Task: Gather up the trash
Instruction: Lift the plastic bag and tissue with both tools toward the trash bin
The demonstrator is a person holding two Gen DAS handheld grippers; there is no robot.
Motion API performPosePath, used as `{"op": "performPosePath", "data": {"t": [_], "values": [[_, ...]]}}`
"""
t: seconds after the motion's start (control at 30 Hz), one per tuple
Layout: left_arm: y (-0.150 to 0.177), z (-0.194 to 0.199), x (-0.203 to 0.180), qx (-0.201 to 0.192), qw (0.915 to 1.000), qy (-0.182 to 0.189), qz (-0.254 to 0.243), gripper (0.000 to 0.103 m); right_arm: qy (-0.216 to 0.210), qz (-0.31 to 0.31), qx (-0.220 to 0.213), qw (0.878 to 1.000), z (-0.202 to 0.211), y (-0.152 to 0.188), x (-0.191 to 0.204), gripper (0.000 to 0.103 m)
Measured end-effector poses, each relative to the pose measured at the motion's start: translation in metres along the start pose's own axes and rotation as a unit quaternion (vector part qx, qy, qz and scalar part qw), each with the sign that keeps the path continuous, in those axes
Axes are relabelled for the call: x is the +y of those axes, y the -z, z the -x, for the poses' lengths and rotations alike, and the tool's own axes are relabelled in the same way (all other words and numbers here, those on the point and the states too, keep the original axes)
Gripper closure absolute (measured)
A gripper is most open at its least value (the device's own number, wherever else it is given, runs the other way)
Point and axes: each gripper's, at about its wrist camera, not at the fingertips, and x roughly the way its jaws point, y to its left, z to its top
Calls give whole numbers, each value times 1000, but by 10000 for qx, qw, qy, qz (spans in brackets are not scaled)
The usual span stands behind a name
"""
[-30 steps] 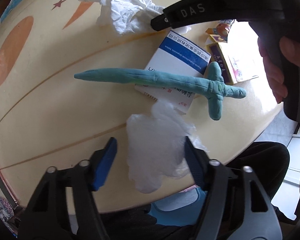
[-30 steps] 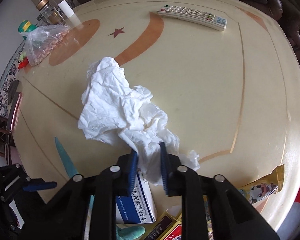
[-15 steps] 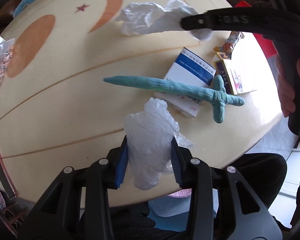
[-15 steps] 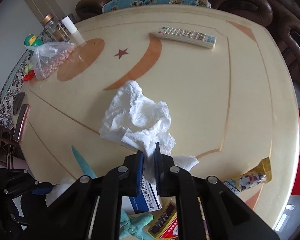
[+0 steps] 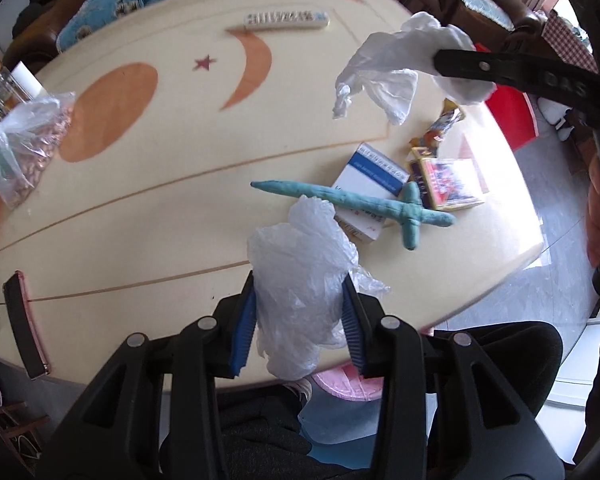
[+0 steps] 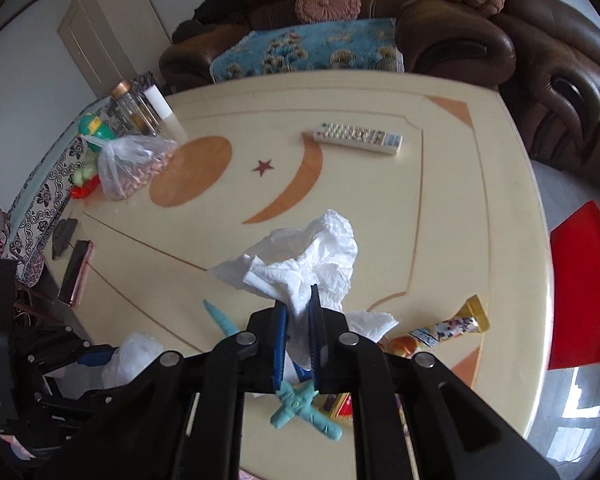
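You can't really see the blue-and-white box (image 5: 374, 182) properly: the toy sword (image 5: 364, 202) lies across it and the plastic bag (image 5: 304, 280) covers its near corner, and in the right wrist view it's almost fully behind your right gripper (image 6: 298, 334). The remote's (image 5: 286, 19) buttons are just a blur from the left wrist. Your phone (image 5: 23, 322) is cut short by the table's near edge.

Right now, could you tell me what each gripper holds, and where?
Left gripper: crumpled clear plastic bag, gripped mid-body. Right gripper: crumpled white tissue paper, pinched at its lower edge.
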Motion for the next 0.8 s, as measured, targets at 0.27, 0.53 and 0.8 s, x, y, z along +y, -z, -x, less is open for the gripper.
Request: {"op": "performPosePath", "data": {"t": [0.27, 0.53, 0.8], "values": [[26, 46, -15, -374, 9992, -29, -124, 64, -130, 145, -654, 9977, 100, 41, 30, 93], [63, 72, -36, -573, 9977, -12, -349, 64, -173, 236, -958, 9950, 173, 116, 58, 93], [104, 60, -56, -421, 9978, 201, -472, 64, -155, 125, -761, 9969, 193, 191, 66, 93]]}}
